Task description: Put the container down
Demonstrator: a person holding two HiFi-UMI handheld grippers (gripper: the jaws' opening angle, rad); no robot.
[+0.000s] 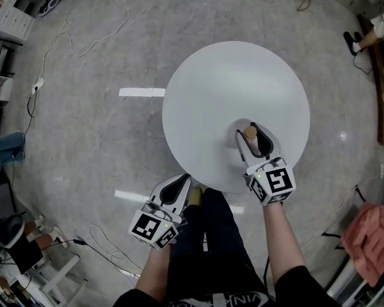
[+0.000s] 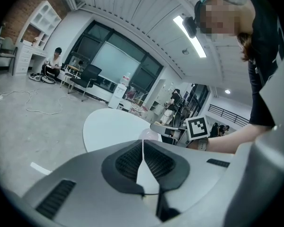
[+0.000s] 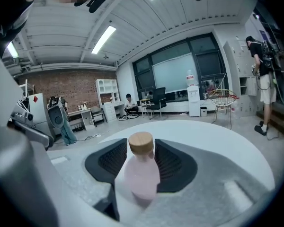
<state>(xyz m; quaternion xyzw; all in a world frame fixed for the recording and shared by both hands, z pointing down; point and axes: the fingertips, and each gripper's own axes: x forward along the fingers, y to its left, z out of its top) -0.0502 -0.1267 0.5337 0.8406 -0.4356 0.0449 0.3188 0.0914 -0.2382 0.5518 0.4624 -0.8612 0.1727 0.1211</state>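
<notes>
The container [image 3: 141,174], a pale pink bottle with a wooden cap, stood directly between the two jaws of the right gripper [image 1: 249,132]. That made this relation the one the coming move turned on. Its long axis ran upright, cap on top, and the jaws flanked it to left and right at about neck height.

In the right gripper view the jaws stood apart. A thin strip of white showed between the cap and the left pad, so the pads did not appear to press on the bottle (its wider body came very close to them lower down, and its foot was hidden behind the gripper's own body). By my reading it was resting on the table [image 1: 230,82] rather than hanging in a grip, and pulling straight back along the jaws would clear it without knocking it over.

In the head view the container sat in the lower right part of the round table, near its rim at the bottom. The left gripper [image 1: 181,181] hung off the table at the lower left of that frame, well apart from the bottle. Its jaws were pressed together with nothing between them. The right hand was plainly the nearer one.

The count was one container, one table and two grippers.
</notes>
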